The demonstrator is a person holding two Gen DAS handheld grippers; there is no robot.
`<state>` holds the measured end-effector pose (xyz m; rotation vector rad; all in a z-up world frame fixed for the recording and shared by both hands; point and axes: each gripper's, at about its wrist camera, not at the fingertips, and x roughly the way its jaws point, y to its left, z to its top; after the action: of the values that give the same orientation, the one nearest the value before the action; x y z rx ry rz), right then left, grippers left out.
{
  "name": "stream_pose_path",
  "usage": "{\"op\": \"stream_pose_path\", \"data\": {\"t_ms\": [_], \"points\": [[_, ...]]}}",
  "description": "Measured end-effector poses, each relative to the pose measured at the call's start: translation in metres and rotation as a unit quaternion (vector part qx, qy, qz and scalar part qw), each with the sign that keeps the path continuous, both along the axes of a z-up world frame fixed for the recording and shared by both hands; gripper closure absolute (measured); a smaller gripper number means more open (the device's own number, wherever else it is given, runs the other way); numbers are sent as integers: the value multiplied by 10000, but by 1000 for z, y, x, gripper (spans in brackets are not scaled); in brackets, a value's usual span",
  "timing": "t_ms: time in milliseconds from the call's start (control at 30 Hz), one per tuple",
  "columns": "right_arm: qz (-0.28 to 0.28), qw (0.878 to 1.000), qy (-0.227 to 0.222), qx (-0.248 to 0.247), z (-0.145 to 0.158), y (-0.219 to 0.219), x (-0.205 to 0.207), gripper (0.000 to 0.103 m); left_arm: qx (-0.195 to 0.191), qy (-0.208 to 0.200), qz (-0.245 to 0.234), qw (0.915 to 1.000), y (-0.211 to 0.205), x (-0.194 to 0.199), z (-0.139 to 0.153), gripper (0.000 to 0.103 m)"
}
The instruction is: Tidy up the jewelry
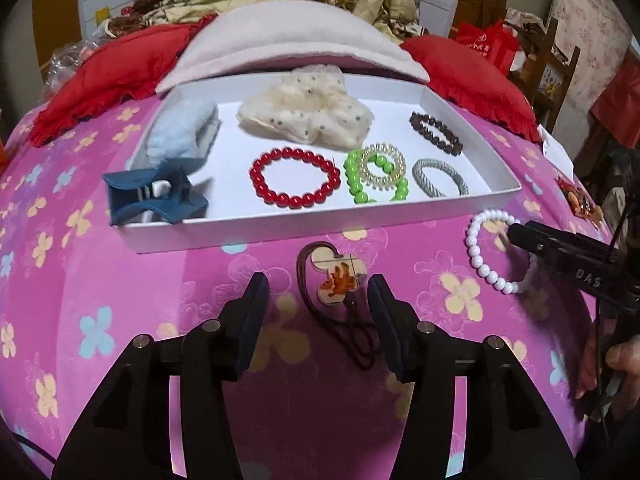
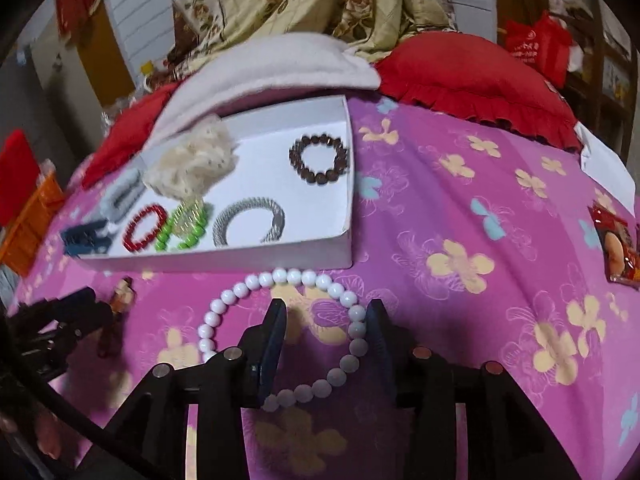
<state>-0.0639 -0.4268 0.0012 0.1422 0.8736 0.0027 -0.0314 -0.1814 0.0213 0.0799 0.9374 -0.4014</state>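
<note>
My left gripper stands open over the pink flowered bedspread. A clover-shaped pendant on a brown cord lies between its fingers, untouched. Beyond it is a white tray holding a red bead bracelet, a green bead bracelet, a grey hair tie, a dark bead bracelet, a cream scrunchie and a blue claw clip. A white bead bracelet lies on the spread. My right gripper is open astride the bracelet's right strand, one finger inside the loop.
Red pillows and a folded pale blanket lie behind the tray, with a floral quilt further back. A red snack packet rests at the right edge of the bed. A person's hand holds the right gripper's handle.
</note>
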Motion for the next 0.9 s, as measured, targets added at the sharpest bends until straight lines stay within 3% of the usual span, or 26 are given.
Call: {"op": "stream_pose_path", "data": {"t_ms": [100,267,367,467,700,900], "points": [[72,9999,-20,-132,-1,4,1,64,152,-72,-67,9998,-7,0,-6,49],[202,9996,63,-193,-1,8,0,94,477,-366,-243,9979,-25,-6,-10,48],[297,9995,51,-112,0,12,-3,94,473,-372,-345,9976,-30,-9,-9,80],[277,9995,-149,69,9,10,-7,94,668,-427,-374,9962,-36,-13,-6,80],[-32,9946,-756,716,42,-17,-23,94,-93,-454,-279,9985,-12,-19,28,80],[-36,9887,-1097,1023,65,-18,-44,94,-483,-506,-111,9975,6,-17,48,80]]}}
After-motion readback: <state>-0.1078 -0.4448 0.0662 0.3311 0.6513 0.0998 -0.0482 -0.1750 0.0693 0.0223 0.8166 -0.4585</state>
